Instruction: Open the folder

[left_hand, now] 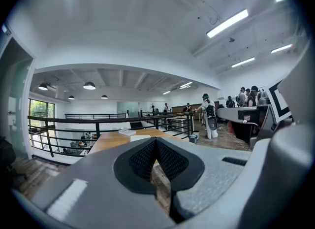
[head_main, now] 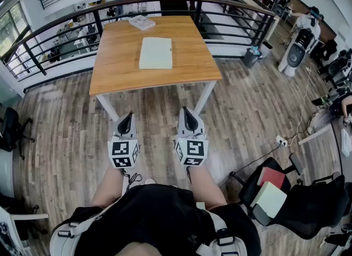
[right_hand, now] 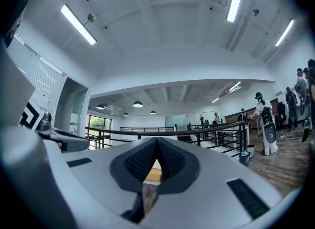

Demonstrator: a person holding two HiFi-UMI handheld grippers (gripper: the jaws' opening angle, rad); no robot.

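A pale closed folder (head_main: 155, 53) lies flat in the middle of the wooden table (head_main: 110, 67); in the left gripper view the folder (left_hand: 140, 137) shows as a thin pale strip far ahead. My left gripper (head_main: 126, 116) and right gripper (head_main: 187, 112) hang side by side over the floor, well short of the table's near edge. Both are shut with nothing between the jaws, their tips meeting in the left gripper (left_hand: 155, 141) view and the right gripper (right_hand: 156, 140) view.
A second white stack (head_main: 142, 22) lies at the table's far edge. A black railing (head_main: 55, 34) runs behind and beside the table. Black chairs (head_main: 297, 205) with a red and a pale item stand at my right, a cable and power strip (head_main: 281, 140) on the floor.
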